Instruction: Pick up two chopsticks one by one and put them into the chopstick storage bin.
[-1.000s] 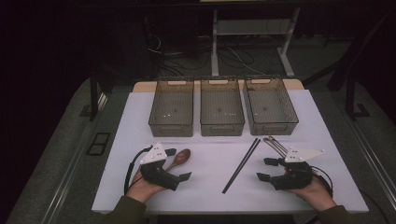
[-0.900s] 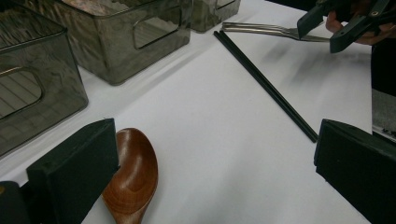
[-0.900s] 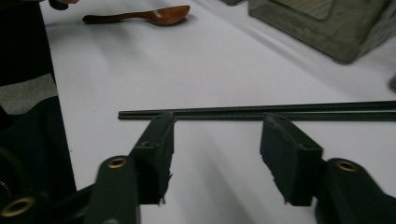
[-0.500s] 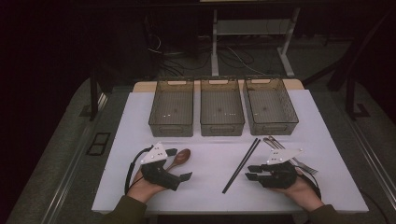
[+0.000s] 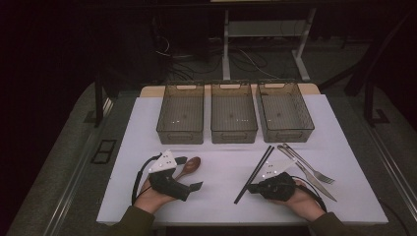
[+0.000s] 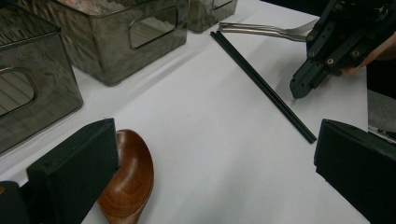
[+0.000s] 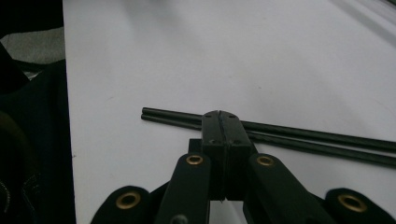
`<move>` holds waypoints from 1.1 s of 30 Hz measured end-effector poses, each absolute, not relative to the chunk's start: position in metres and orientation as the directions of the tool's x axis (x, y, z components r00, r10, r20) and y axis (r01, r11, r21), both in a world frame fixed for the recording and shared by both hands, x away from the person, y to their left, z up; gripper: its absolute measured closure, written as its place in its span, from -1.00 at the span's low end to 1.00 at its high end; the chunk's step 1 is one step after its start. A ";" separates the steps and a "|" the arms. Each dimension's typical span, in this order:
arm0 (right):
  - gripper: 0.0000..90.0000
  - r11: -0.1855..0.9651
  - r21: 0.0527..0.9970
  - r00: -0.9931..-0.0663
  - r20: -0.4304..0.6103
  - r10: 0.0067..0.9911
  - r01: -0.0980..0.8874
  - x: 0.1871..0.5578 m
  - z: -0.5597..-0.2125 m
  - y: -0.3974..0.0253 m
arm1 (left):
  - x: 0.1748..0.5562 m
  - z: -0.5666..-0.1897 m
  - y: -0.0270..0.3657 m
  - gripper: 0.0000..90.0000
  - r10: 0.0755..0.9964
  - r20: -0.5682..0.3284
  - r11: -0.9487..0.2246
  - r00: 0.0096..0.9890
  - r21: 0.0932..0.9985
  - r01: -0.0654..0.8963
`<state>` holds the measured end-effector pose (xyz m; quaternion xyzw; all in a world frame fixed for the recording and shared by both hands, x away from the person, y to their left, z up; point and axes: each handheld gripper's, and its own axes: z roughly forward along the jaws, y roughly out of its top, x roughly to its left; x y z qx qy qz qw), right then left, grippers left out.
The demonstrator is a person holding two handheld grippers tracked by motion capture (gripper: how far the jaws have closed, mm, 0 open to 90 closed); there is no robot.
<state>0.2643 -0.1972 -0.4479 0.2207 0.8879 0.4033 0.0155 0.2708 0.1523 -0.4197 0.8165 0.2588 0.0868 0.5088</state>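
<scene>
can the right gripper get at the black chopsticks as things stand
Probably yes. The right gripper sits beside the near end of the chopsticks, with bare table around that end. Its jaws are shut, though, so they would have to open first. The fork and knife lie clear on its other side.

Both the left gripper and the right gripper are black, each topped by a pale three-cornered plate and trailing a black cable, with blocky matte jaws on linkage arms fastened by brass-coloured rivets, while the person's sleeves are dark olive.
</scene>
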 end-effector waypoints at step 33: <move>0.97 0.609 0.713 -0.921 0.135 0.366 0.347 0.281 -0.453 -0.154 | 0.271 -0.420 0.151 -1.00 0.498 -0.129 -0.350 0.858 0.875 0.335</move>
